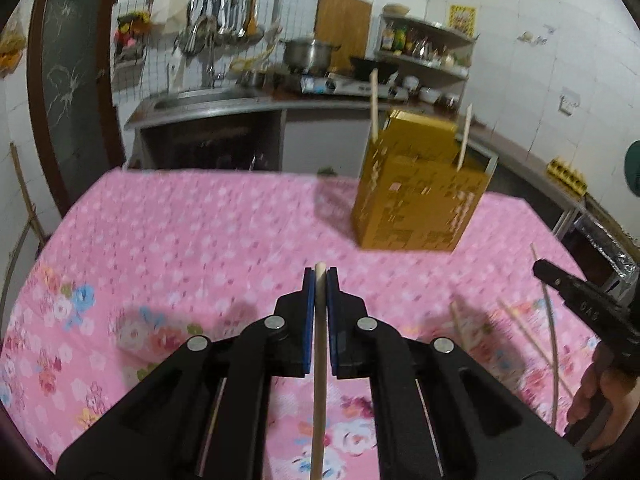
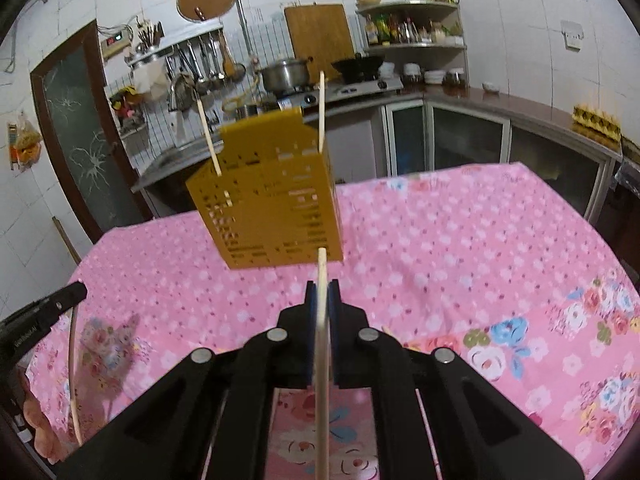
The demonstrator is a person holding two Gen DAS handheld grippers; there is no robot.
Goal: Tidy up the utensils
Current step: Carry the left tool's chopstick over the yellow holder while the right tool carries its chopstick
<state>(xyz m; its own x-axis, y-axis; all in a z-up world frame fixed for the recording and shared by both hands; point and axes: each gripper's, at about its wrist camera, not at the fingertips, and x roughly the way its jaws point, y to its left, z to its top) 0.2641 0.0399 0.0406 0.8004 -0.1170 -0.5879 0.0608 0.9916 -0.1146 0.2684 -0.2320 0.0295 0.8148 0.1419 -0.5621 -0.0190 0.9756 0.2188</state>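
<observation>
A yellow perforated utensil holder (image 1: 420,188) stands on the pink floral tablecloth (image 1: 200,232) with two wooden chopsticks (image 1: 374,100) upright in it. It also shows in the right wrist view (image 2: 272,196). My left gripper (image 1: 320,276) is shut on a wooden chopstick (image 1: 319,380), held above the cloth, short of the holder. My right gripper (image 2: 322,288) is shut on another wooden chopstick (image 2: 322,360), its tip reaching the holder's lower front edge. More chopsticks (image 1: 532,336) lie on the cloth at the right of the left wrist view.
A kitchen counter (image 2: 500,104) with a sink, a pot (image 2: 286,74), a gas stove and corner shelves runs behind the table. A dark door (image 2: 76,128) stands at the left. The other gripper shows at the frame edge in each view (image 1: 580,300) (image 2: 44,312).
</observation>
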